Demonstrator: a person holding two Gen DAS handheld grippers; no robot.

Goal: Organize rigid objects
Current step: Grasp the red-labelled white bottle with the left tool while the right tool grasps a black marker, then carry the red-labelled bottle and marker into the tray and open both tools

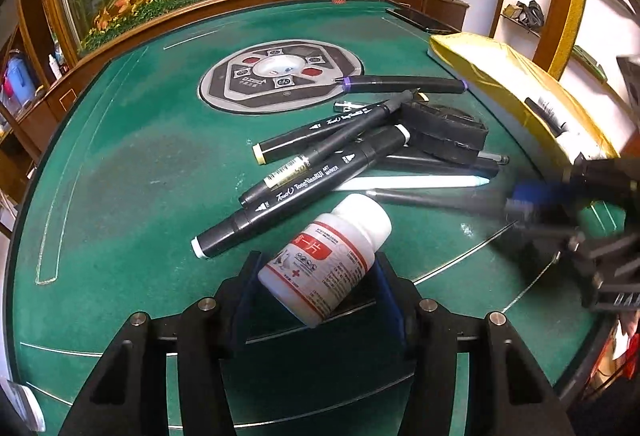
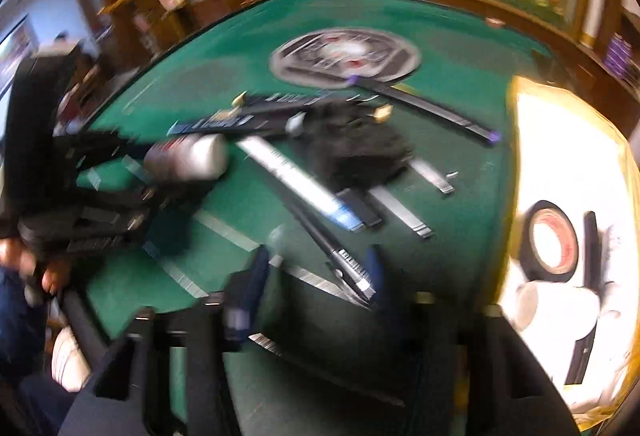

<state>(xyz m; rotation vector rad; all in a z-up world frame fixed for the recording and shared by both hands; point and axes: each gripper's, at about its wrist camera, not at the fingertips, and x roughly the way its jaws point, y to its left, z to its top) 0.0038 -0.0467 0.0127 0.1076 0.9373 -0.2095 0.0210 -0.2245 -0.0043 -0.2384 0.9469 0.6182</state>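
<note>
At lower centre of my left view, my left hand-held gripper (image 1: 320,288) clamped the white bottle (image 1: 324,260) lying on the bench (image 1: 120,176), its cap pointing up-right toward the marker pile (image 1: 320,164).

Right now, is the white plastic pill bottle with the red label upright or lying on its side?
On its side. The white plastic pill bottle lies tilted on the green felt table, white cap pointing away, between the left gripper's fingers.

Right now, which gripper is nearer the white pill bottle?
Left. The left gripper straddles the white pill bottle; the right gripper is off to its side, around a black pen.
</note>
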